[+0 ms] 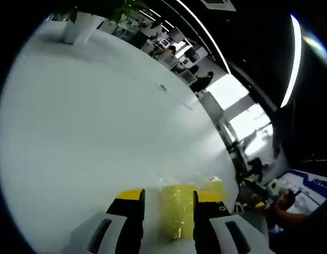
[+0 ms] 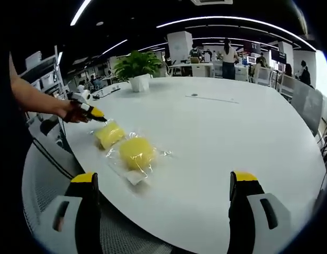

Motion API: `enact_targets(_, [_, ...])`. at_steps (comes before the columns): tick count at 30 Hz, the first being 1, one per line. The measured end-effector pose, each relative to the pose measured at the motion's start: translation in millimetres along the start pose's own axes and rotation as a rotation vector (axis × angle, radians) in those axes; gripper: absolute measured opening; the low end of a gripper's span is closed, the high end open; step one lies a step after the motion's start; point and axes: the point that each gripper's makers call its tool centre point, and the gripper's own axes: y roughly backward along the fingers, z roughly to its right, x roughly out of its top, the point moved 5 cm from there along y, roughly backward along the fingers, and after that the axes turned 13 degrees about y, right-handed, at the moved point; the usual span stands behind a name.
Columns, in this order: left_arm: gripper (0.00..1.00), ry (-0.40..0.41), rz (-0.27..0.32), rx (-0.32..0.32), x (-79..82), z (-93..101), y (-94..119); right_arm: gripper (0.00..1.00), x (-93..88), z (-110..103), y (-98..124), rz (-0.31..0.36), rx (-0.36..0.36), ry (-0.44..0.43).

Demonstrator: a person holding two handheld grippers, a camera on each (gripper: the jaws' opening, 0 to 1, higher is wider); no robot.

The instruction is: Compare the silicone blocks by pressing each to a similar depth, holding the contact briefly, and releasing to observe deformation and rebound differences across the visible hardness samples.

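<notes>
The left claw (image 1: 169,203) is squeezing one yellow block (image 1: 178,211), the right claw (image 2: 166,185) waits wide open, and the round block (image 2: 136,153) is not pressed yet.

We see the left gripper view soft and smeared throughout, with the yellow block (image 1: 178,210) between the tongs hazy and its edges lost. Bright windows (image 1: 243,111) at its right blow out to white, and a ceiling light strip (image 1: 294,58) bends hard along the rim. The white counter (image 1: 89,137) reads flat and pale grey there. The right gripper view is much sharper: curved ceiling strips (image 2: 227,20) light the counter (image 2: 227,137) evenly, with faint soft shadows beside the wrapped blocks (image 2: 136,153). Straight lines bow toward the edges in both views.
</notes>
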Motion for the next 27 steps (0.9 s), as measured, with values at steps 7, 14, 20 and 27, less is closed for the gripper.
enact_targets(7, [0.30,0.028,-0.009,-0.013,1.3,-2.0,-16.3,0.96,-0.5,4.2,3.8,0.002,-0.016,-0.022])
enact_targets(14, [0.21,0.073,-0.017,-0.035,-3.6,-0.3,-23.0,0.96,-3.0,2.5,4.8,0.003,-0.018,-0.033])
enact_targets(20, [0.14,0.115,-0.029,-0.023,-5.2,-0.3,-27.0,0.96,-4.7,3.8,6.8,0.008,-0.019,-0.046])
enact_targets(27, [0.03,0.102,-0.073,-0.020,-14.1,-1.1,-28.3,0.96,-7.3,6.4,7.1,0.012,-0.017,-0.073])
